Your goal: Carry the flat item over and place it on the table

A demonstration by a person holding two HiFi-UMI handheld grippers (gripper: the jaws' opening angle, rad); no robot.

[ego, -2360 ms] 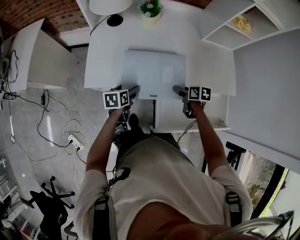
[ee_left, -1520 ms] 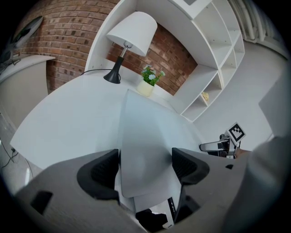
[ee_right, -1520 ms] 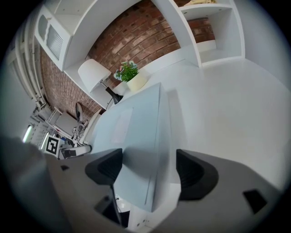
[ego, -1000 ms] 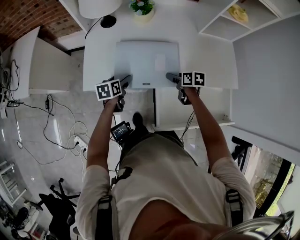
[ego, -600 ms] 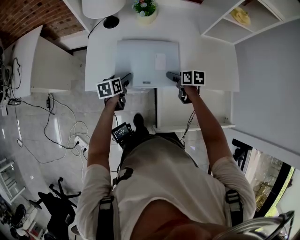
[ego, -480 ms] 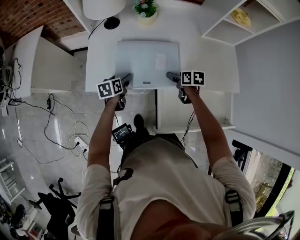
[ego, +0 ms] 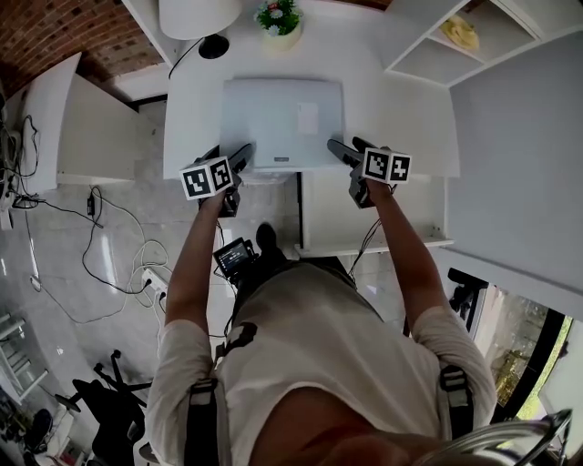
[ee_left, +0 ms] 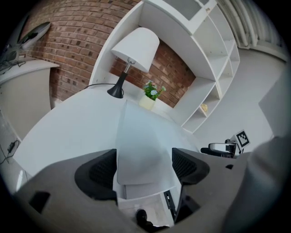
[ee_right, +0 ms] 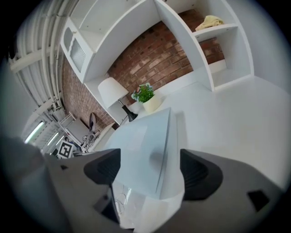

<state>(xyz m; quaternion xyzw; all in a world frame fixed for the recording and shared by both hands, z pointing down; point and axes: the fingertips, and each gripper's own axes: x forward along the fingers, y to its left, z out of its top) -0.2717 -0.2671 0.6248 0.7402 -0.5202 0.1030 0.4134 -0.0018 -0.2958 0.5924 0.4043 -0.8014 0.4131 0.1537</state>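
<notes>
Both claws have eased off the flat item (ego: 282,123) since half a second ago, when they sat closed at its near corners. The left claw (ego: 235,157) now stands wide apart, empty, with the item's near edge showing between its dark ribbed pads (ee_left: 101,172). The right claw (ego: 346,148) is likewise spread and empty, and has swung slightly outward. The item, a matte pale-grey rectangular slab with a paler label on top, lies flat on the smooth white desk (ego: 401,100), its near edge at the desk's front edge. Bare desk lies on either side; a lamp (ego: 196,14) and potted plant (ego: 281,18) stand behind.
</notes>
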